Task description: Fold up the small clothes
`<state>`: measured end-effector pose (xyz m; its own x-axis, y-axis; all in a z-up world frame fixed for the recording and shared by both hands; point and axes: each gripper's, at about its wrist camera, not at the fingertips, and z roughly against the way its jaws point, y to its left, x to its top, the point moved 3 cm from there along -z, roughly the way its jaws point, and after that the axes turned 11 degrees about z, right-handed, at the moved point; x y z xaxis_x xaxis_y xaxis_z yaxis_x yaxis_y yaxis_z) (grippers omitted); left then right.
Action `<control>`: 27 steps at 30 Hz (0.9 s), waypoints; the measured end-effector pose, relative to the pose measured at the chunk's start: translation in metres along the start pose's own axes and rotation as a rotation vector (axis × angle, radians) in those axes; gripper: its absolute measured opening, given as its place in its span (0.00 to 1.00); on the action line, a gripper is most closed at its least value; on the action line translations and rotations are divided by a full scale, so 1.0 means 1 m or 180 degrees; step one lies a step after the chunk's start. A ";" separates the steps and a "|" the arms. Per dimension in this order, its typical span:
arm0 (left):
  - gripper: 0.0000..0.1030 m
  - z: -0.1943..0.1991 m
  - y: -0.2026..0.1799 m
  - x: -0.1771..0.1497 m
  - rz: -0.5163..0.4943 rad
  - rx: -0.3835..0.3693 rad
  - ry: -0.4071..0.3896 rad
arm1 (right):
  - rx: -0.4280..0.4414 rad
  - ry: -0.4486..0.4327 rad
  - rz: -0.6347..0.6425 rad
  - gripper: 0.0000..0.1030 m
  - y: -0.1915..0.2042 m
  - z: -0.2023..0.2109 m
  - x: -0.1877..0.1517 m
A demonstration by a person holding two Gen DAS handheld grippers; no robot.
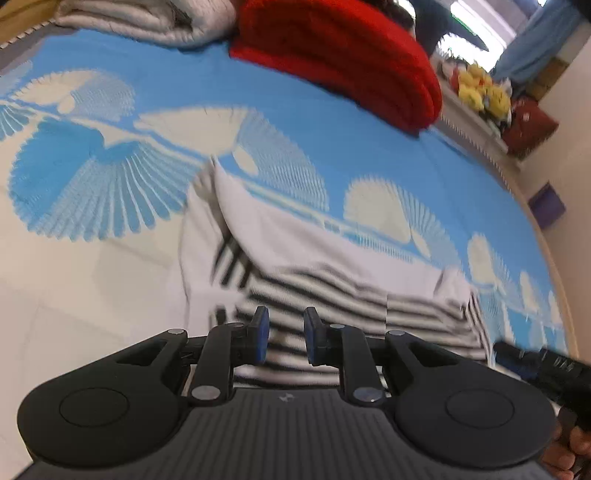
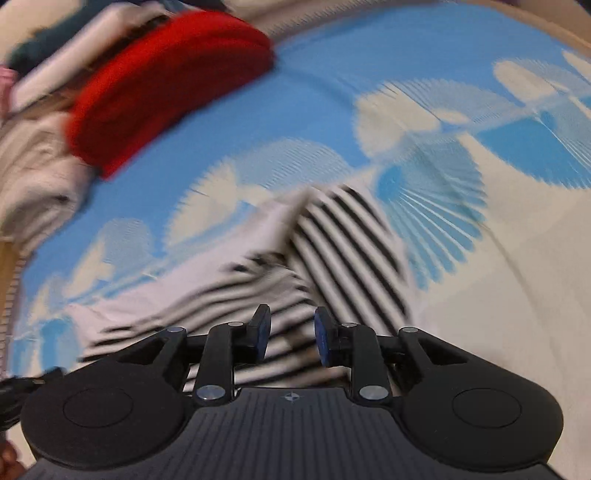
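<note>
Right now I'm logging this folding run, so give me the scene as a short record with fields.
surface: blue and white patterned bedspread
garment being folded: black-and-white striped garment, partly folded, lying flat
left gripper: jaws open, above the striped garment, holding nothing
right gripper: jaws open, above the striped garment, holding nothing
behind: folded red garment, pale folded bedding
image quality: motion blur, worse in right view

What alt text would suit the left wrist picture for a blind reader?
An open black two-finger left gripper hovers over a partly folded black-and-white striped garment on a blue and cream patterned bedspread. A folded red knitted garment lies beyond.
</note>
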<state>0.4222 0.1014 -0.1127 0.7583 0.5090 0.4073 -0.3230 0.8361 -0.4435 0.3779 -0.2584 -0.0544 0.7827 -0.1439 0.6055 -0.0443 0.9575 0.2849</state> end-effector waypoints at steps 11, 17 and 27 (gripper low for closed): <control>0.28 0.002 0.001 -0.020 -0.0317 0.0131 0.0097 | -0.0566 0.0149 0.0485 0.38 0.027 -0.014 -0.049; 0.22 -0.024 0.026 -0.035 -0.0185 0.0158 0.0455 | -0.0102 0.0150 0.0553 0.42 0.064 -0.007 -0.066; 0.30 -0.003 0.027 -0.054 -0.0500 0.0105 0.0251 | -0.0669 0.0494 0.0679 0.42 0.049 -0.011 -0.111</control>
<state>0.3741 0.0962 -0.1492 0.8425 0.3549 0.4052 -0.2144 0.9110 -0.3523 0.2958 -0.1927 -0.1160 0.8555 0.0896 0.5099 -0.1010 0.9949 -0.0054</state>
